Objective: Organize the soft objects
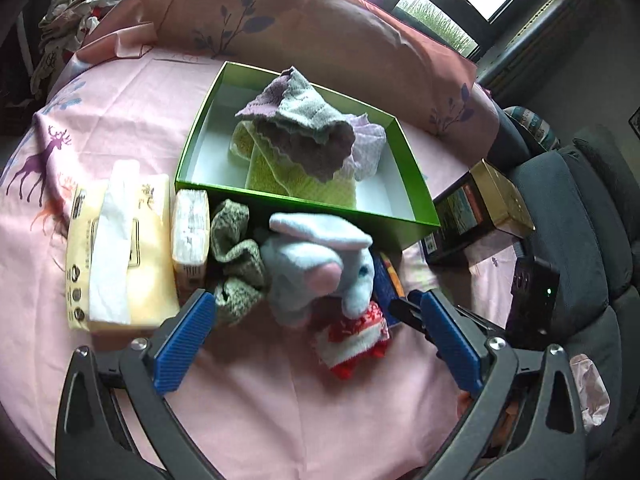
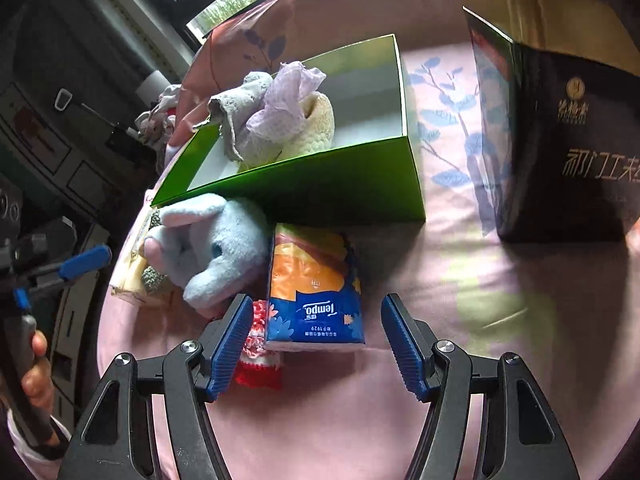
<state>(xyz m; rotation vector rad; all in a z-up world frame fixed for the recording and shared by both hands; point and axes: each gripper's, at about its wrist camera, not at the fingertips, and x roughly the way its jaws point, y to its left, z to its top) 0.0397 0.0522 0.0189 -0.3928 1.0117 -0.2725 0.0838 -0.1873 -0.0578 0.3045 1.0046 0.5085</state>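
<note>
Grippers are hovering wide open and empty: the left gripper (image 1: 314,316) over a blue plush rabbit (image 1: 316,264), the right gripper (image 2: 316,344) around a tissue pack (image 2: 316,284). Closing on the rabbit is risking snagging the red knit piece (image 1: 354,336) or grey-green knit (image 1: 236,256) touching it, short of the green box (image 1: 416,196).

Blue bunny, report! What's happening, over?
Both grippers open, left gripper, right gripper. Blue bunny outside green box. Tissue pack beside it.

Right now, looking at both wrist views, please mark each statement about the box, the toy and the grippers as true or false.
1. The green box already holds cloths. True.
2. The blue plush toy lies inside the box. False: it lies outside, against the box's front wall.
3. The left gripper is open. True.
4. The right gripper is shut on the tissue pack. False: it is open, holding nothing.
</note>
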